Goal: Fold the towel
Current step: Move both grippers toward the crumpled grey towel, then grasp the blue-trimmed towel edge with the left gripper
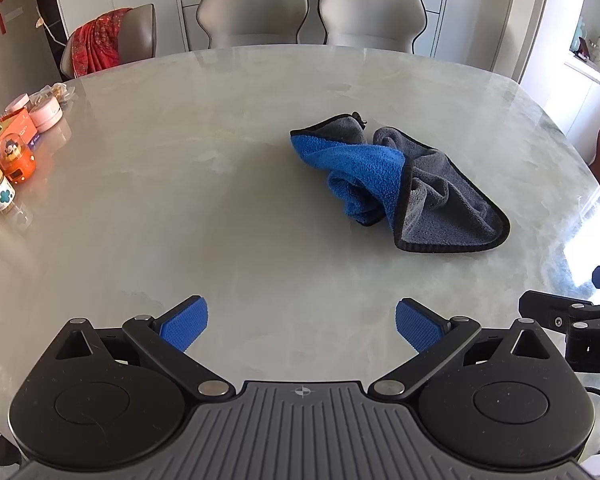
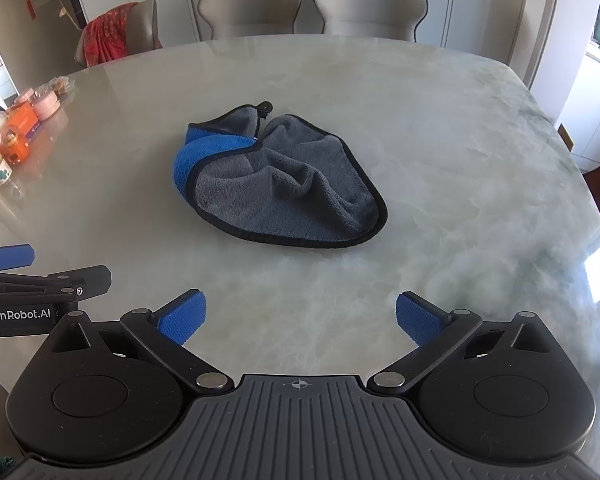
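A crumpled towel [image 1: 396, 184], grey on one side and blue on the other with black edging, lies bunched on the pale marble table [image 1: 220, 208]. In the right wrist view the towel [image 2: 284, 184] shows mostly its grey side, with a blue fold at its left. My left gripper [image 1: 302, 322] hangs open above the table's near part, well short of the towel and to its left. My right gripper [image 2: 300, 320] is open too, nearer than the towel, nothing between its blue pads. Each gripper shows at the edge of the other's view.
Small jars, an orange box and a toy [image 1: 16, 156] crowd the table's left edge. Two grey chairs [image 1: 252, 12] stand at the far side, and a third with a red cloth [image 1: 100, 42] at the far left. A cabinet sits behind them.
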`<state>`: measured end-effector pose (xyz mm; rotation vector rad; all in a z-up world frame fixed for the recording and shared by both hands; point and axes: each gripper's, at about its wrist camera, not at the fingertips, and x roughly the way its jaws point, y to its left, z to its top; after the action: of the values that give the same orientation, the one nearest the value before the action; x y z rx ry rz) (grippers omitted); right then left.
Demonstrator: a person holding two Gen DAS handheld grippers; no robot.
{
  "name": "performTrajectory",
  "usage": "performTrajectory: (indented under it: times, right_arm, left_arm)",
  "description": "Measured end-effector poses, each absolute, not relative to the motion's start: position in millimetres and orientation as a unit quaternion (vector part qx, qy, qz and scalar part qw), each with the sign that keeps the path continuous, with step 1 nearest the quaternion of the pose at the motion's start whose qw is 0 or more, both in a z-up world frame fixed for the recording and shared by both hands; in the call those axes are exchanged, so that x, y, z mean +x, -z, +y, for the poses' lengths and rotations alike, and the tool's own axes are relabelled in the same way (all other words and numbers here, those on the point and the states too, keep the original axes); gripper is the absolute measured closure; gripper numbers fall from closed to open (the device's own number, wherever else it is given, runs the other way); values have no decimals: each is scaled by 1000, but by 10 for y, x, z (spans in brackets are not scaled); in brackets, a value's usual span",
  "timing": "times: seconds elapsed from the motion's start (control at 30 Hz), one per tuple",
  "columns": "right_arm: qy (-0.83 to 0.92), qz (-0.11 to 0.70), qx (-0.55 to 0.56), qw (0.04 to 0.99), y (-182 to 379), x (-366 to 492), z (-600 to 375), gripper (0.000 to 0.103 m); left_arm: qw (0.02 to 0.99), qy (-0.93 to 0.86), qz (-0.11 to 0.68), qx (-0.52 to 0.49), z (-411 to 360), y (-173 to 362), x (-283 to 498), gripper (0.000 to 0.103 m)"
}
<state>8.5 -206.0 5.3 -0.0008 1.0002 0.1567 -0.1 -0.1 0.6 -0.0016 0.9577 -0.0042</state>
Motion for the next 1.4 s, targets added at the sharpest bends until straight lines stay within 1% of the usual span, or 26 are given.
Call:
performTrajectory:
  times: [0.97,1.27,1.4]
  right_arm:
    - [-73,487,4,870,-18,159,-2098,0]
    - [-81,478,24,874,-31,243,-2194,0]
    - [-78,471,59,877,-35,304,-2348,1]
  left_arm:
    - [881,5,473,5,-11,9,116,1]
    - [889,14,458,15,-33,-44,239,1]
    - [896,18,444,28,-95,-96,321,1]
